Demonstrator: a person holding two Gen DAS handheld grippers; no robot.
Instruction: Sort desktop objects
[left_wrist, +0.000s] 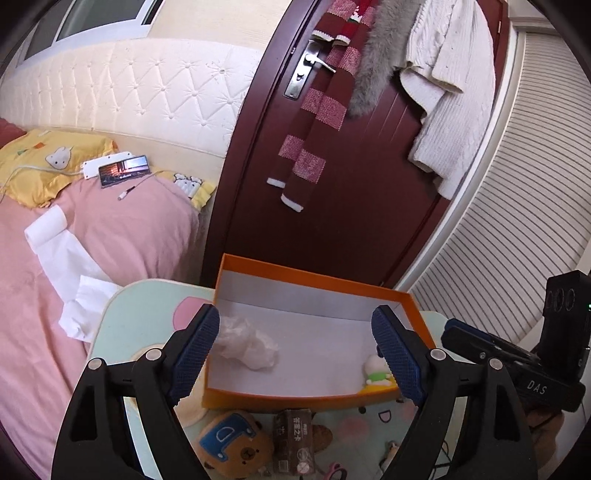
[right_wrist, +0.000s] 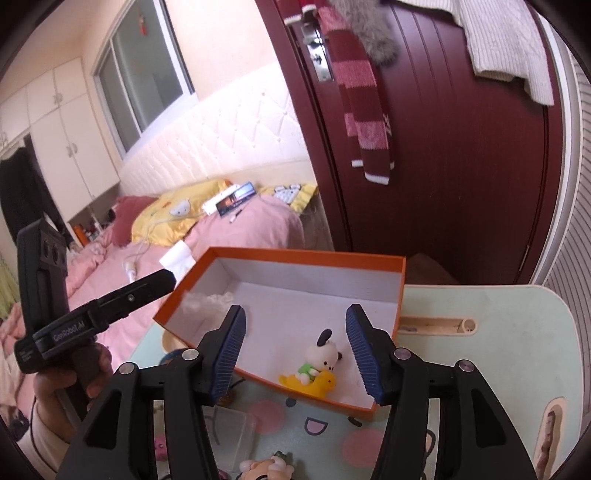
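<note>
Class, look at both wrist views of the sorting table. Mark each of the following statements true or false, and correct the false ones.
1. The orange box has a lid on it. False: it is open at the top.
2. A toy dog on a yellow duck sits inside the box. True.
3. A crumpled clear plastic bag lies in the box. True.
4. The left gripper is clamped on the bag. False: its jaws are wide apart and nothing is held.
5. The brown packet is inside the box. False: it lies on the table in front of the box.
</note>
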